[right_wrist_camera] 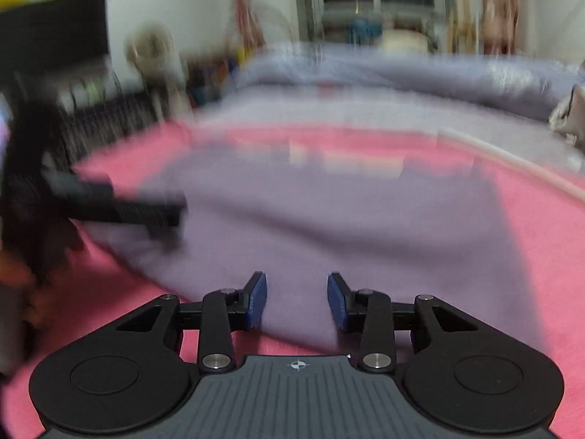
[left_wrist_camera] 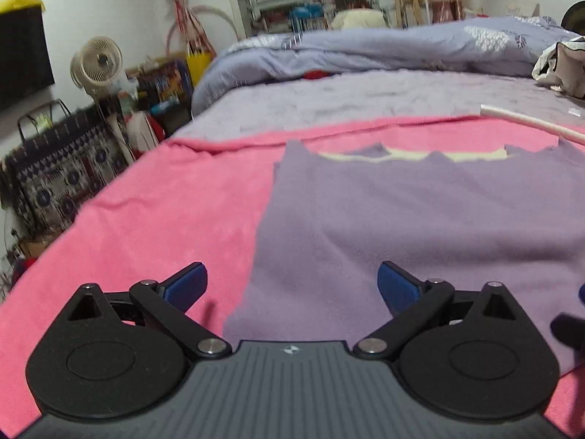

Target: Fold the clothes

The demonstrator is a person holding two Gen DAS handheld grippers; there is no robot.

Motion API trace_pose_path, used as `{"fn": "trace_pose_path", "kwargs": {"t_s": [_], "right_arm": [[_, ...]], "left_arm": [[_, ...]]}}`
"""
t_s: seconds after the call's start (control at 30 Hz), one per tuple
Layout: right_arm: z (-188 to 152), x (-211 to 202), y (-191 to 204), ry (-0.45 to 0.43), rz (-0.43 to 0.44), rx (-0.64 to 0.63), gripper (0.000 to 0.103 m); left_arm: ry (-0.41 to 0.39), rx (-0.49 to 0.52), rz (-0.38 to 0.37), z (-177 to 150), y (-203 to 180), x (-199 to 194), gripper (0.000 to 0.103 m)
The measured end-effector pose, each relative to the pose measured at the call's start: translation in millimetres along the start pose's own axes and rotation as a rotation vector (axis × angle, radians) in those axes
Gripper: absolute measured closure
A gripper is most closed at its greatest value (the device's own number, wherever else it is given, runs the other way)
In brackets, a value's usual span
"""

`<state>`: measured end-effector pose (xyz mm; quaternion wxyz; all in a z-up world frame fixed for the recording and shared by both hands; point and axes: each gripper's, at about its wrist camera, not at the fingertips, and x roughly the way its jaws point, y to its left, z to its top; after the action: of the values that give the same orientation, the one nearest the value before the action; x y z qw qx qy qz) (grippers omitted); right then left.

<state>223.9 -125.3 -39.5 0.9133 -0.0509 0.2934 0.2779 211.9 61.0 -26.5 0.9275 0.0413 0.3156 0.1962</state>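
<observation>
A purple garment [left_wrist_camera: 420, 219] lies flat on a pink blanket [left_wrist_camera: 164, 212], with a cream strip [left_wrist_camera: 402, 155] showing at its far edge. My left gripper [left_wrist_camera: 290, 274] is open wide just above the garment's near left edge, and nothing sits between its blue pads. In the blurred right wrist view the same garment [right_wrist_camera: 329, 212] spreads ahead on the pink blanket [right_wrist_camera: 541, 237]. My right gripper [right_wrist_camera: 297, 285] stands over the garment's near edge with its jaws partly apart, and the pads do not press on the cloth. The left gripper's dark body [right_wrist_camera: 120, 208] shows at the left.
A grey-lilac bed cover and a bunched blue duvet [left_wrist_camera: 365, 51] lie beyond the blanket. A white rod [left_wrist_camera: 530, 126] rests at the blanket's far right, with a pale bag [left_wrist_camera: 563, 66] behind it. Beside the bed on the left stand a fan [left_wrist_camera: 98, 60] and a patterned bag [left_wrist_camera: 62, 168].
</observation>
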Motion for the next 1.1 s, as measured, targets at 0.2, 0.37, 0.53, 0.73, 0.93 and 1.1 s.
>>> {"fn": "trace_pose_path", "kwargs": {"t_s": [0.2, 0.37, 0.53, 0.73, 0.93, 1.1], "right_arm": [[-2, 2, 4, 0.01, -0.021, -0.001, 0.065], [-4, -1, 14, -0.006, -0.014, 0.021, 0.083], [-8, 3, 14, -0.019, -0.029, 0.05, 0.083], [-11, 2, 3, -0.032, 0.014, 0.114, 0.083], [-15, 0, -6, -0.042, 0.059, 0.173, 0.083], [-18, 0, -12, -0.048, 0.101, 0.223, 0.083]], "left_arm": [[-0.029, 0.065, 0.032, -3, -13, -6, 0.002], [-0.021, 0.048, 0.016, 1, -10, -2, 0.003], [-0.019, 0.092, -0.088, 11, -15, -16, 0.01], [0.002, 0.305, -0.177, 26, -50, -17, 0.014], [-0.011, 0.445, -0.091, 47, -91, 12, 0.012], [0.037, 0.439, -0.024, 77, -113, 57, 0.011]]}}
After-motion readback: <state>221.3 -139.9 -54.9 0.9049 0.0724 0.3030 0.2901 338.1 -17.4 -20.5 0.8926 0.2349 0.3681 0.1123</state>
